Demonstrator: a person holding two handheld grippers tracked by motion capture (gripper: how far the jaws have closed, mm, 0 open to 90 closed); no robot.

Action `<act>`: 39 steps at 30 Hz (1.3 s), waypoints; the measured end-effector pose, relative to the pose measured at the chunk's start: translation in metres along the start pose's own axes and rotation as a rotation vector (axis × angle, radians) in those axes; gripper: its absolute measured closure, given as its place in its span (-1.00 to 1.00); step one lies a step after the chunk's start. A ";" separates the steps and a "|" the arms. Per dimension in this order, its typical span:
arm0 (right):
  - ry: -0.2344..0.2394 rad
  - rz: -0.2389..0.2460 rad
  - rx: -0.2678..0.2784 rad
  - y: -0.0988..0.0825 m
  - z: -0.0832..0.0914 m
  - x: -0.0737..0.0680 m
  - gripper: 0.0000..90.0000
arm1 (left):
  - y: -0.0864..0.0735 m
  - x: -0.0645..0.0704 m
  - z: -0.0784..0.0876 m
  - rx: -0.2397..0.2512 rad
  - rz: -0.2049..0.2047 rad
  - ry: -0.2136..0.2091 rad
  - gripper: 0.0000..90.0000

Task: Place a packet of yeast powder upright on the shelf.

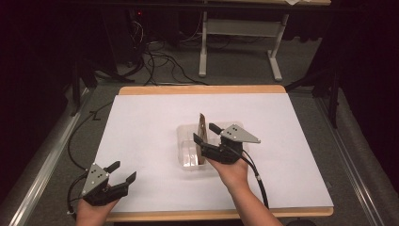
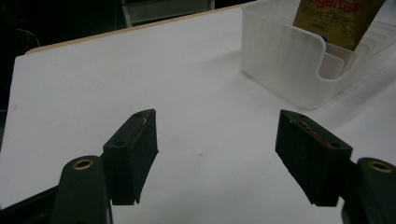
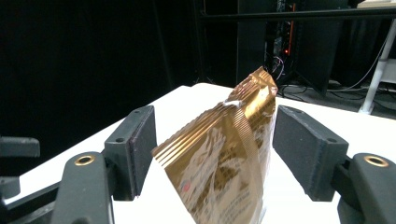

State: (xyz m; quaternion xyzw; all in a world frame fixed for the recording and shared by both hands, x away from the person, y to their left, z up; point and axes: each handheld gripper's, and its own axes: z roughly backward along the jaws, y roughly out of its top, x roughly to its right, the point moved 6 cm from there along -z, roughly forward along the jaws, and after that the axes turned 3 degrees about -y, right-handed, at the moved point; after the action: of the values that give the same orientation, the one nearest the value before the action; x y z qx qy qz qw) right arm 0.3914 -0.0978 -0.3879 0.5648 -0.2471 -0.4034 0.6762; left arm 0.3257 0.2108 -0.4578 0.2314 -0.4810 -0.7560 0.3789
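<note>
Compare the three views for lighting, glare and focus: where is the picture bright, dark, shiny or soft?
High view: the white table is evenly lit, the room behind is dark, and the image is slightly soft. Left gripper view: the tray looks bright and washed out, the pouch's print blurred. Right gripper view: the pouch shows a glint near its top against a near-black background.

pouch (image 1: 202, 136) in tray (image 1: 184, 141), mid-table (image 1: 141, 122) — upright

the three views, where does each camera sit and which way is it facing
High view: above the person's side, looking forward and down at the table; both forearms, hands and grippers show.
Left gripper view: rides the left gripper, facing the clear tray.
Right gripper view: rides the right gripper, facing the gold packet.
All three share the packet.
</note>
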 end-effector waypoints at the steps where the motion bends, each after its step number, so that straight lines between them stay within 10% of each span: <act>1: 0.003 0.005 -0.001 0.000 0.001 -0.001 -0.31 | 0.000 0.000 0.000 0.000 -0.001 0.000 -0.33; 21: 0.036 0.081 -0.049 -0.024 0.047 0.003 -0.27 | -0.001 0.000 -0.001 -0.010 -0.006 0.000 -0.33; 30: -0.031 0.123 -0.053 -0.034 0.091 0.042 -0.25 | -0.002 0.001 -0.002 -0.014 -0.003 0.001 -0.33; 39: -0.173 0.090 -0.083 -0.049 0.137 0.109 -0.23 | -0.004 0.002 -0.004 -0.031 -0.007 0.005 -0.33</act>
State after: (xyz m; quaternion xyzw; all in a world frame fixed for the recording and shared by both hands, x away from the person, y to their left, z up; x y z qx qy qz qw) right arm 0.3308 -0.2671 -0.4155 0.4876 -0.3127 -0.4300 0.6925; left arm 0.3263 0.2082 -0.4628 0.2290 -0.4674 -0.7640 0.3812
